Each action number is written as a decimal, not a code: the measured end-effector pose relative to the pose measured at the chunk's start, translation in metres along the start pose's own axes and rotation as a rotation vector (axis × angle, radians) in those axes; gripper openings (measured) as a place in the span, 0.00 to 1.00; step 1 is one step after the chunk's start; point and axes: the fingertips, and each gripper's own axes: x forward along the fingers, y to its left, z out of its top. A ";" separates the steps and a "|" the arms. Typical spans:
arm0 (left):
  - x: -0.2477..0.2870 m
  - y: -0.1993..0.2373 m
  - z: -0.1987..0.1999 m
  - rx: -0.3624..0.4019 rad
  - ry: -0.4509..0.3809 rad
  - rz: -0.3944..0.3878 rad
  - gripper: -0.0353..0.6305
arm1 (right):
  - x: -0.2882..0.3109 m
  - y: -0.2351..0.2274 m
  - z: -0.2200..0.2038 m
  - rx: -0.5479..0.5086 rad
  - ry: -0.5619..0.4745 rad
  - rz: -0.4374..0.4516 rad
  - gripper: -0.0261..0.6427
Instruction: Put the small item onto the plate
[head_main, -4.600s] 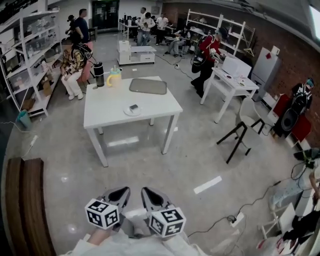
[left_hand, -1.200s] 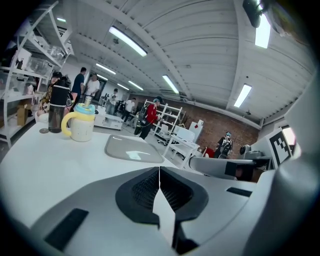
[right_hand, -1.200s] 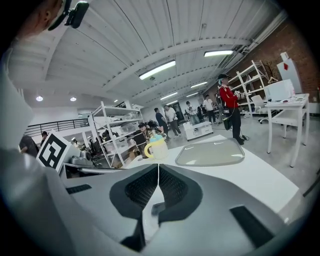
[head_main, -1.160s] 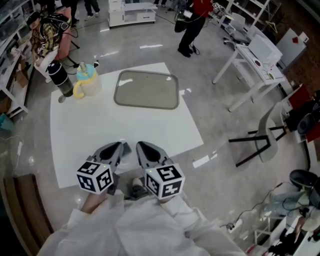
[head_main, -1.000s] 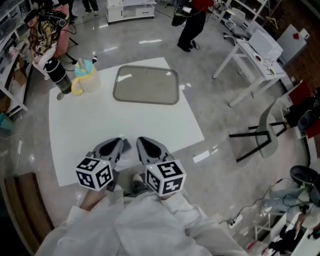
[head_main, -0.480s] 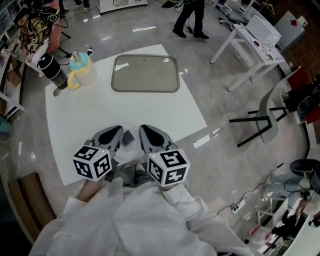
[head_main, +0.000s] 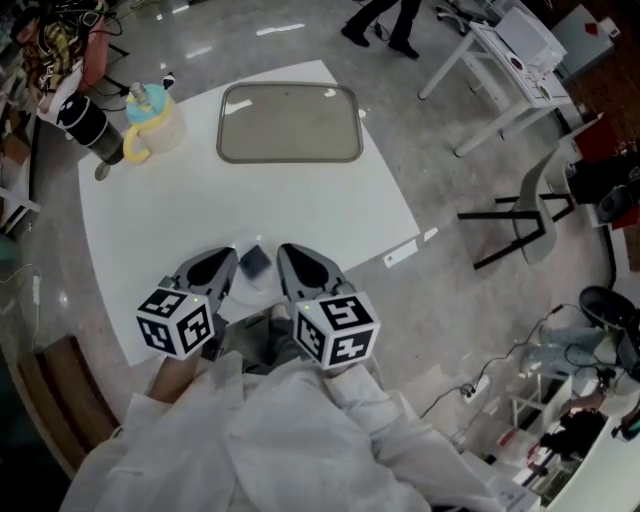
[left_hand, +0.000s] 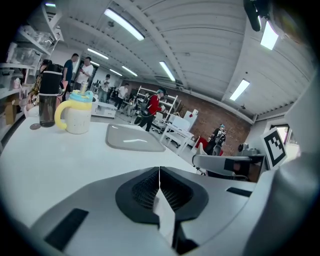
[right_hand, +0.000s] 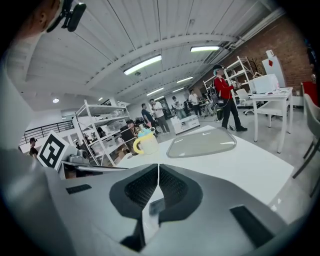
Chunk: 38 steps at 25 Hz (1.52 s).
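1. Since half a second ago, the white square table (head_main: 180, 210) has slid up my head view. The grey rectangular tray (head_main: 290, 123) now sits nearer the top edge.
2. My left tongs (head_main: 228, 257) and right tongs (head_main: 285, 252) stay closed and empty, tips over the table.
3. The small dark flat item (head_main: 256, 261) lies between those tips, seemingly on a white plate (head_main: 246, 287) whose rim barely shows.
4. The only print I can make out is the black-and-white square markers on my marker cubes (head_main: 174, 321).

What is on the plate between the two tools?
A small dark item lies on the plate; the left tool and right tool cover the plate's sides, hiding anything there.
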 end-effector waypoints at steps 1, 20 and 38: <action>0.000 0.003 -0.004 -0.010 0.009 0.002 0.07 | 0.001 0.000 -0.004 0.006 0.009 -0.002 0.06; 0.003 0.037 -0.075 -0.122 0.158 0.020 0.07 | 0.017 -0.009 -0.075 0.080 0.176 -0.044 0.06; 0.015 0.043 -0.116 -0.209 0.212 0.020 0.07 | 0.023 -0.020 -0.127 0.128 0.284 -0.041 0.06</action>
